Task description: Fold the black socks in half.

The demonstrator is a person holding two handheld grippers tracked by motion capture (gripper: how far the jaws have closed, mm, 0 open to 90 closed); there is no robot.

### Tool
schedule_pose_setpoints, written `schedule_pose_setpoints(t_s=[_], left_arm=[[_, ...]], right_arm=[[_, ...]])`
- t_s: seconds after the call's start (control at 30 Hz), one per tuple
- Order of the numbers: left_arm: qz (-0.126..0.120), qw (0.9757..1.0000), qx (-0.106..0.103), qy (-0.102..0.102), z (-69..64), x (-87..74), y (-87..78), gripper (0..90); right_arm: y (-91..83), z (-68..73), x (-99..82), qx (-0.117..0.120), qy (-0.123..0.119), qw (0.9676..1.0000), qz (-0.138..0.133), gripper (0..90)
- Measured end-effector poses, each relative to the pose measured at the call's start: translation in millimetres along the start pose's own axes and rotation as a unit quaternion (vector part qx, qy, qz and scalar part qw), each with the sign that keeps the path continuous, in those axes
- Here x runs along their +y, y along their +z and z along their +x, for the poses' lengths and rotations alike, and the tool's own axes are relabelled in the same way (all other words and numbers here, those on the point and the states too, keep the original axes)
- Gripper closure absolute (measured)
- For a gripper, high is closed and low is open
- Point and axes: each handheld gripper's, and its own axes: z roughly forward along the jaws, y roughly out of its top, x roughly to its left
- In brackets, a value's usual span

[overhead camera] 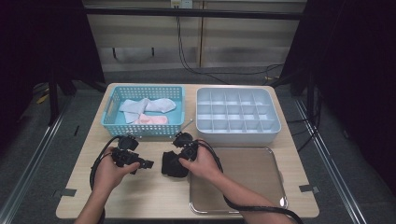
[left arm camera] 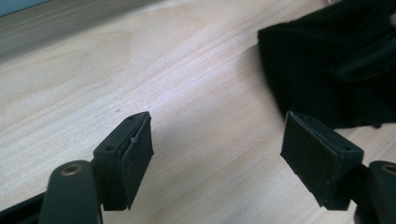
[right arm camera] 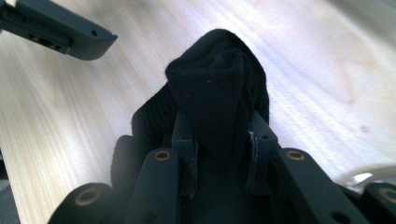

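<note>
A black sock [overhead camera: 169,165] lies bunched on the wooden table just left of the metal tray. My right gripper [overhead camera: 179,161] is shut on it; in the right gripper view the sock [right arm camera: 215,84] bulges up between the two pads [right arm camera: 189,158] of the right gripper [right arm camera: 219,151]. My left gripper [overhead camera: 147,164] hovers a little left of the sock, pointing at it. Its jaws stand wide apart over bare wood in the left gripper view, where the left gripper [left arm camera: 217,154] holds nothing and the sock [left arm camera: 327,70] lies ahead at the upper right.
A blue basket [overhead camera: 109,114] with pale blue, white and pink socks [overhead camera: 147,108] stands at the back left. Behind on the right is a grey divided box [overhead camera: 275,127]. A metal tray [overhead camera: 261,186] lies at the front right.
</note>
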Motion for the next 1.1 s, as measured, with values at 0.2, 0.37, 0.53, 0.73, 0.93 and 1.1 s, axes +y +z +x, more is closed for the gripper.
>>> schedule_pose_setpoints(t_s=[0.2,0.37,0.53,0.73,0.93,1.1], left_arm=[[-0.006,0.9999,0.005,0.014,0.1,-0.1,3.9,20.8],[-0.015,0.9992,0.01,0.035,0.2,-0.9,10.1,19.2],[-0.023,0.9989,0.014,0.039,1.5,-2.5,13.9,18.8],[-0.032,0.9983,0.017,0.044,2.5,-5.3,18.9,17.6],[-0.028,0.9971,0.029,0.065,2.7,-9.7,23.8,16.7],[-0.041,0.995,0.039,0.082,-0.6,-15.3,27.0,15.3]], right_arm=[[-14.0,-4.5,0.4,0.002,0.007,1.0,0.0,70.6],[-33.6,-7.6,2.7,-0.002,0.013,0.9999,-0.006,70.6],[-46.2,-11.3,3.0,-0.006,0.016,0.9998,-0.004,70.6],[-63.4,-16.8,4.4,-0.013,0.019,0.9997,-0.002,70.6],[-72.3,-20.0,6.9,-0.021,0.016,0.9996,0.005,70.5],[-84.9,-27.2,8.4,-0.034,0.015,0.9993,0.01,70.5]])
